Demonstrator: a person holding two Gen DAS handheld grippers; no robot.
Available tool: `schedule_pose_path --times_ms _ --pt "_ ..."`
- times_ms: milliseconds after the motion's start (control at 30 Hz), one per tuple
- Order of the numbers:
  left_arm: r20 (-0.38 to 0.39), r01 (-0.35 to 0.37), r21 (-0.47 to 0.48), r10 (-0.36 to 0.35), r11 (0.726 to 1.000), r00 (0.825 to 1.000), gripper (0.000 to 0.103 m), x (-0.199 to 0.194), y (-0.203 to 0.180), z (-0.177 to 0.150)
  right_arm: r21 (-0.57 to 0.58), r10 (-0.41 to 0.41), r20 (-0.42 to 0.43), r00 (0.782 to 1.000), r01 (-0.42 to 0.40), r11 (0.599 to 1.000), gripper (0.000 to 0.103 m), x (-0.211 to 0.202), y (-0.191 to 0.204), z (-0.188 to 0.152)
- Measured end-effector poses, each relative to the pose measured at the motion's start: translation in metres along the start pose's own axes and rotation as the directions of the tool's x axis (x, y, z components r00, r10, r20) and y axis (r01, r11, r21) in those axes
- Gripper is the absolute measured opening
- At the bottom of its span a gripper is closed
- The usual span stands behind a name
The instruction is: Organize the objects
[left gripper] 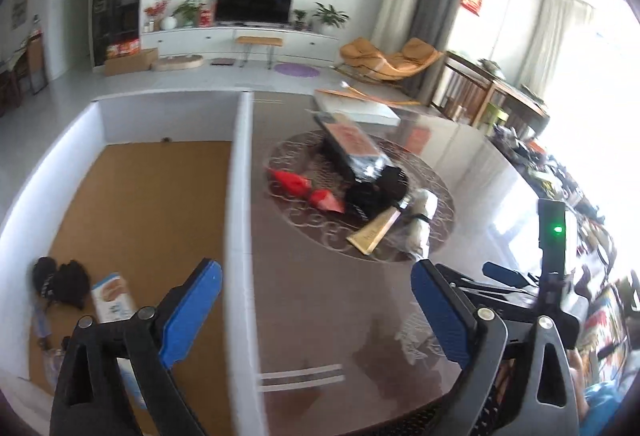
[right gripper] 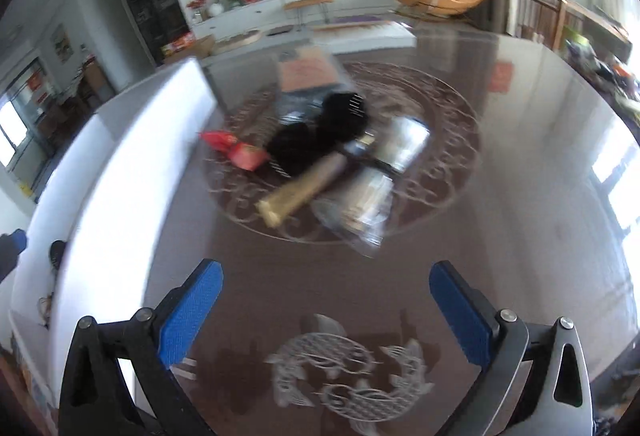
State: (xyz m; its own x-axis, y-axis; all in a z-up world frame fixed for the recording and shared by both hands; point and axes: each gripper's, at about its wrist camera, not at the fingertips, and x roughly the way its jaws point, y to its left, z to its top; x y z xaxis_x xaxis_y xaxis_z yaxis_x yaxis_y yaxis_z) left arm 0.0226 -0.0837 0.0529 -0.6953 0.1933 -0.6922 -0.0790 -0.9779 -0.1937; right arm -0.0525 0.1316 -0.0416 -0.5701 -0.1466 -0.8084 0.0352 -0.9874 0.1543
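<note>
A pile of objects lies in the middle of the dark brown table (left gripper: 320, 296): a red packet (left gripper: 308, 190), a black bundle (left gripper: 378, 192), a gold tube (left gripper: 376, 232), a flat box with an orange label (left gripper: 352, 144) and a white wrapped item (left gripper: 422, 224). The same pile shows blurred in the right wrist view: red packet (right gripper: 236, 150), black bundle (right gripper: 320, 136), gold tube (right gripper: 300, 192). My left gripper (left gripper: 316, 312) is open and empty, over the white box's right wall (left gripper: 240, 216). My right gripper (right gripper: 326, 312) is open and empty, above the table short of the pile.
The white box with a cardboard floor (left gripper: 140, 216) holds a black bundle (left gripper: 64, 282) and a small blue-and-white carton (left gripper: 114, 296) at its near left. A white flat box (left gripper: 356, 106) lies at the table's far side. The right gripper's body (left gripper: 552, 236) shows at the right.
</note>
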Motion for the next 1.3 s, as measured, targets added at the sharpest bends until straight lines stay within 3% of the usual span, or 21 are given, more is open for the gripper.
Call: schedule_pose_path --times_ms 100,167,267,467,600,800,1300 --pt "-0.054 0.078 0.028 -0.076 0.997 0.996 0.098 0.029 -0.042 -0.005 0.094 -0.134 -0.023 0.991 0.136 0.986 0.103 0.012 -0.051 -0.013" --pt "-0.084 0.077 0.035 -0.074 0.996 0.994 0.098 0.051 -0.06 -0.011 0.145 -0.189 -0.046 0.981 0.194 0.97 0.103 0.016 -0.077 -0.016" --pt "-0.108 0.026 0.065 -0.019 0.998 0.994 0.098 0.083 -0.074 -0.022 0.236 -0.191 -0.079 0.978 0.204 0.95 0.103 0.019 -0.102 -0.016" --pt "-0.135 -0.098 0.074 0.108 0.992 0.985 0.097 0.134 -0.056 -0.031 0.244 -0.292 -0.043 0.955 0.293 0.924 0.103 0.022 -0.113 -0.011" --pt "-0.148 -0.157 0.066 0.165 0.985 0.975 0.097 0.15 -0.044 -0.034 0.238 -0.315 -0.038 0.948 0.315 0.919 0.103 0.027 -0.112 -0.008" --pt "-0.168 -0.188 0.081 0.199 0.979 0.965 0.097 0.163 -0.039 -0.039 0.218 -0.34 -0.042 0.94 0.341 0.915 0.103 0.03 -0.104 -0.01" --pt "-0.163 -0.174 0.105 0.19 0.979 0.968 0.103 0.167 -0.041 -0.04 0.221 -0.345 -0.034 0.938 0.343 0.913 0.103 0.028 -0.103 -0.015"
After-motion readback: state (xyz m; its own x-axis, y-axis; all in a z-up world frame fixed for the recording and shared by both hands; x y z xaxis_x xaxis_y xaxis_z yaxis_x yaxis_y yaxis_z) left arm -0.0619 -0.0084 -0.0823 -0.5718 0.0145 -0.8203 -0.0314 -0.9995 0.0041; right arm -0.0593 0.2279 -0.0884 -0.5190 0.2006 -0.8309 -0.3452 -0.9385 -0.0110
